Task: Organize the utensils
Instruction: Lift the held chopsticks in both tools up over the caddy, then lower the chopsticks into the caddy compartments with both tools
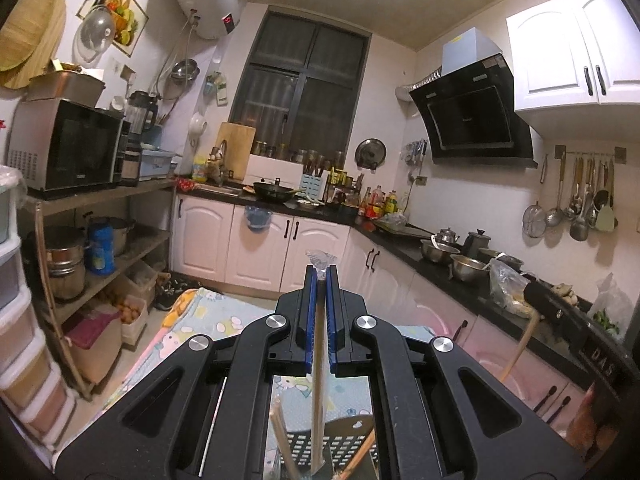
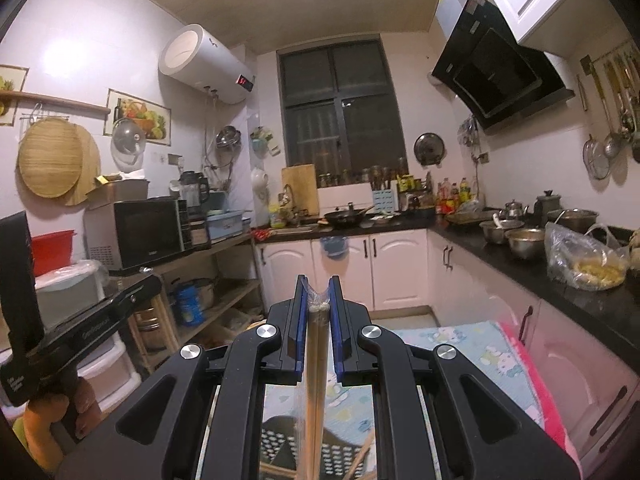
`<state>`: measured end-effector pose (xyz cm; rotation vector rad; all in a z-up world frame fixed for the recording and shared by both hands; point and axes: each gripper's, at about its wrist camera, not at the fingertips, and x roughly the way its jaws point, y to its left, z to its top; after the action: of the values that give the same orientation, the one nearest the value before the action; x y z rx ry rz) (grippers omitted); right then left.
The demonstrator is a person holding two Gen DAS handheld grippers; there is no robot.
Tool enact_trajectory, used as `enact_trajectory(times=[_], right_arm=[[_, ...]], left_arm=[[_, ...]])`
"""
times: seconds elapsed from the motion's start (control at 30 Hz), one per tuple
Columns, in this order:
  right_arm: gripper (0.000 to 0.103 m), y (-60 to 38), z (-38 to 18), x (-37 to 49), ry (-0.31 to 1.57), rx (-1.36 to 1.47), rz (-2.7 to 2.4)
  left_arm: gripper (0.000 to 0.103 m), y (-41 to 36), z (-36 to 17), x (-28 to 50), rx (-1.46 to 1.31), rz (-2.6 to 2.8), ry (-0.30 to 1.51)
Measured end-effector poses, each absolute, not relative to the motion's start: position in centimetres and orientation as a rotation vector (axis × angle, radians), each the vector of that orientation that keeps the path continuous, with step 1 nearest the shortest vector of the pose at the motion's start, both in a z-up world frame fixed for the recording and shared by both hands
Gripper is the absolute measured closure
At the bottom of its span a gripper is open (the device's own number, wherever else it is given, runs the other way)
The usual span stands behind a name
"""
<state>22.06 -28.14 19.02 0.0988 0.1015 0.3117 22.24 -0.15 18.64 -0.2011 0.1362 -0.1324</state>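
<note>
The left hand-held gripper (image 1: 321,270) is clamped on wrapped chopsticks (image 1: 319,344); the right hand-held gripper (image 2: 318,280) is clamped on another wrapped pair (image 2: 316,360). At six o'clock a perforated basket (image 1: 352,446), seemingly a holder, already takes some sticks; both pairs remain.

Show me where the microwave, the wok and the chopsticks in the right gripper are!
microwave (image 2: 138,232), right wrist view, its dark door.
wok (image 2: 344,217), right wrist view, its black bowl.
wrapped chopsticks (image 2: 316,360), right wrist view, mid-shaft.

Home kitchen: range hood (image 1: 472,112), wok (image 1: 274,192).
</note>
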Motion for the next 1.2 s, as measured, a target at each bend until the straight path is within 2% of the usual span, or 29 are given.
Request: enact_trajectory(times=[0.37,1.2], right_arm=[[0.093,-28.1,17.3,24.3,0.109,0.093,0.282],[0.093,-27.6,9.2,27.9,0.175,0.113,0.299]], left_arm=[[0.102,-0.7,16.7,23.6,-0.205,-0.125,0.142],[0.102,-0.5,10.2,25.3,-0.191,-0.147,0.199]])
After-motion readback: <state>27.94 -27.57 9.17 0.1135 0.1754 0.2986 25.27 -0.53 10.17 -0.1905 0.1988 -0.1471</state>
